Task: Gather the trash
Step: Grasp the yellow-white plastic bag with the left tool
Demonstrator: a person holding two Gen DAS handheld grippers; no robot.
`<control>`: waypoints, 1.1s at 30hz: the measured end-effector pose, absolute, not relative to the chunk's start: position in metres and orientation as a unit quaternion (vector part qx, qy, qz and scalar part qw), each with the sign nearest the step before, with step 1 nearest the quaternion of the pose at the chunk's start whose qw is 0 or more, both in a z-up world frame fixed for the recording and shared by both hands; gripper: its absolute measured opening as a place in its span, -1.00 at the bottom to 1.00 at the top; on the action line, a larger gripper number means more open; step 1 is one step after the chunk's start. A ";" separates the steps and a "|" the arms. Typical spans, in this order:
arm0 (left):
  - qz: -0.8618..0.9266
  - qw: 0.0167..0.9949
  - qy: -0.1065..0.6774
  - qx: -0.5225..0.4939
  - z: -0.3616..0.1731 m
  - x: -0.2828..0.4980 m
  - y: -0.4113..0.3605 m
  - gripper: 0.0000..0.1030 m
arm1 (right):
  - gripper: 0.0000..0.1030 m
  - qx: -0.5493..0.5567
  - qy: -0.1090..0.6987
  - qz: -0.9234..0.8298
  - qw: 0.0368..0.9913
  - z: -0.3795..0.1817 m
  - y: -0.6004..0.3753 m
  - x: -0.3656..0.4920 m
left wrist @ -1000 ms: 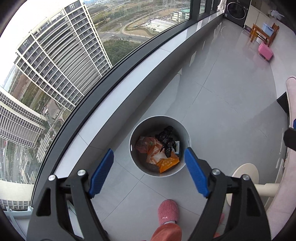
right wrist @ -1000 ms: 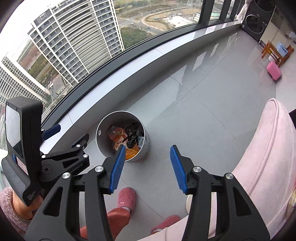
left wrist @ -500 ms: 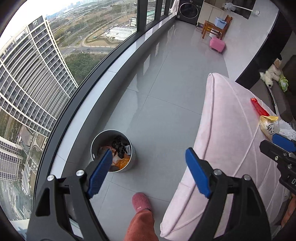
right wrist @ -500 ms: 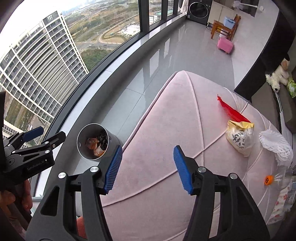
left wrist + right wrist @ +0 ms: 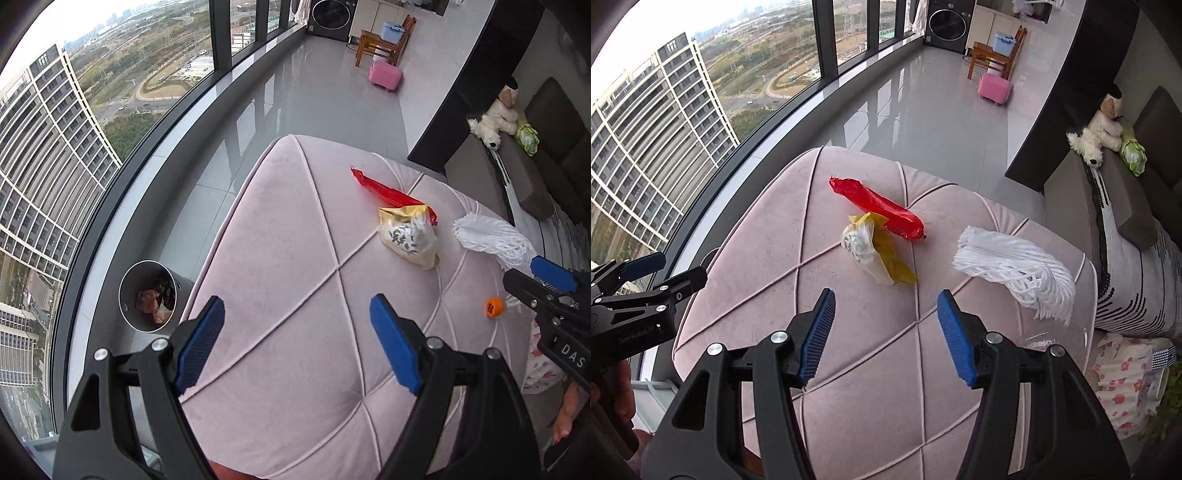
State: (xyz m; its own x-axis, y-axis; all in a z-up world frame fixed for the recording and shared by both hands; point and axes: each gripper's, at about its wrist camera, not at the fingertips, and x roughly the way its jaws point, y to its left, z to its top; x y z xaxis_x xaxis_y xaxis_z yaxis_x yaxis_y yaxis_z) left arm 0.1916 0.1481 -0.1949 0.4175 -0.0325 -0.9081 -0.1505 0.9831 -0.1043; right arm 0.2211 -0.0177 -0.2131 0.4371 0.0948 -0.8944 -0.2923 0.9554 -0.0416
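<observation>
Both tongs are hovering above a pink tufted ottoman (image 5: pixel 849 369), each spread wide and gripping nothing. The right tongs (image 5: pixel 886 332) are pointing toward the trash lying on the cushion: a red plastic wrapper (image 5: pixel 879 206) is resting near the far side, and a crumpled yellow-and-white bag (image 5: pixel 871 251) is touching its near edge. A white mop head (image 5: pixel 1015 269) is lying to the right of those 2 pieces, apart from them. The left tongs (image 5: pixel 295 343) are hanging over the cushion's near left part, with the wrapper and bag lying well beyond them. A small orange cap (image 5: pixel 494 307) (what it belongs to is too blurred to tell) is sitting at the ottoman's right edge, just beside the other tool's tip. A round metal bin (image 5: pixel 127 291) is standing on the grey floor between the ottoman and the curved window, holding orange and black scraps.
</observation>
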 end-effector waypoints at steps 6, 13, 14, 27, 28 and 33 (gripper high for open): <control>0.030 0.841 0.533 -0.087 -0.196 0.210 0.079 0.57 | 0.08 -0.119 0.521 0.129 0.836 -0.216 -0.075 0.239; 0.049 0.843 0.528 -0.093 -0.211 0.241 0.037 0.57 | 0.08 -0.136 0.501 0.189 0.834 -0.215 -0.085 0.270; 0.056 0.842 0.527 -0.098 -0.214 0.245 0.035 0.57 | 0.08 -0.135 0.498 0.198 0.834 -0.214 -0.085 0.276; 0.190 0.825 0.502 -0.176 -0.245 0.278 0.038 0.54 | 0.07 -0.205 0.496 0.321 0.780 -0.241 -0.055 0.355; 0.197 0.822 0.502 -0.183 -0.248 0.279 0.038 0.54 | 0.07 -0.212 0.499 0.333 0.771 -0.244 -0.052 0.361; 0.226 0.805 0.505 -0.214 -0.264 0.282 0.039 0.34 | -0.03 -0.255 0.507 0.381 0.730 -0.257 -0.036 0.381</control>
